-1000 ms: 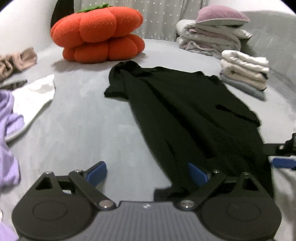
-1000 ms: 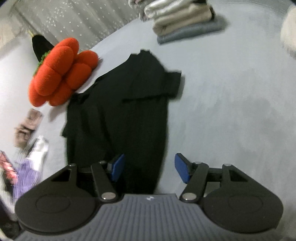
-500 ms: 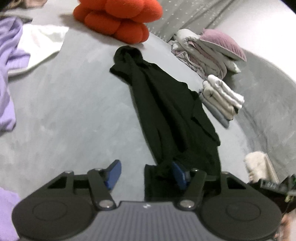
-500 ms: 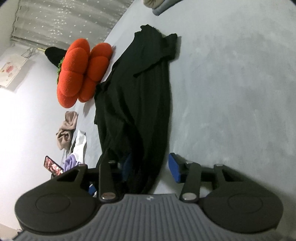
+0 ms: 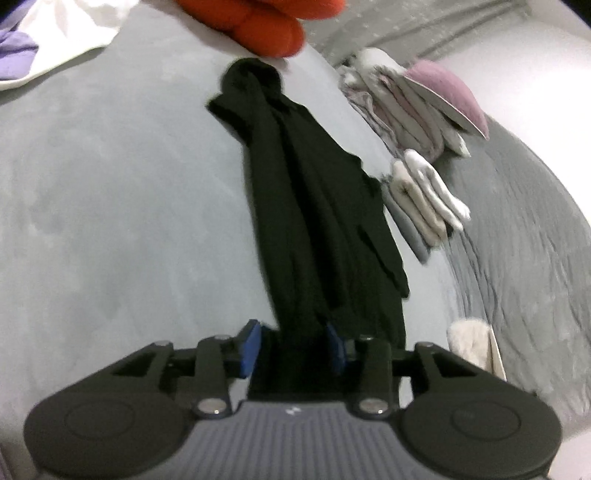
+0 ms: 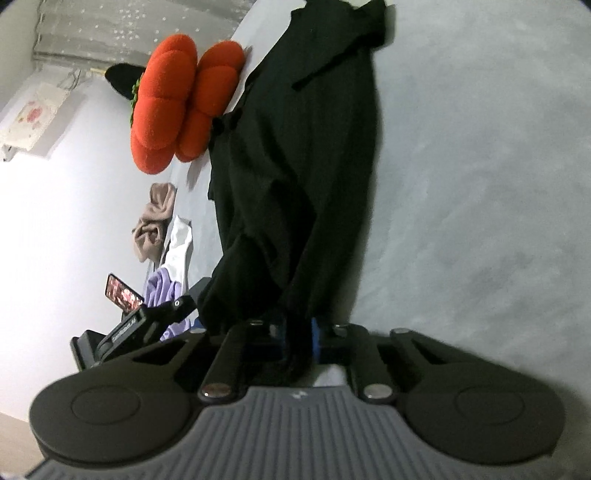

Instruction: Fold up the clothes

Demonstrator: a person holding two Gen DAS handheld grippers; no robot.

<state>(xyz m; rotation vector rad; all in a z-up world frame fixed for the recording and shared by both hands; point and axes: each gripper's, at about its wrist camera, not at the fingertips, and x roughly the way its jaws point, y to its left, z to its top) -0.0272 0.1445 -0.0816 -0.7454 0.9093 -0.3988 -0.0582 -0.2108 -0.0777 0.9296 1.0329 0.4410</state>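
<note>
My two wrist cameras sit low and close, facing along the black garment [image 5: 317,206] [image 6: 295,166]; both share the orange cushion [image 5: 266,22] [image 6: 177,103]

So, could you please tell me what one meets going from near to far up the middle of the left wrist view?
Left gripper → black garment, bunched between its fingers and stretching away over the grey bed surface → orange pumpkin-shaped cushion at the far end.
</note>
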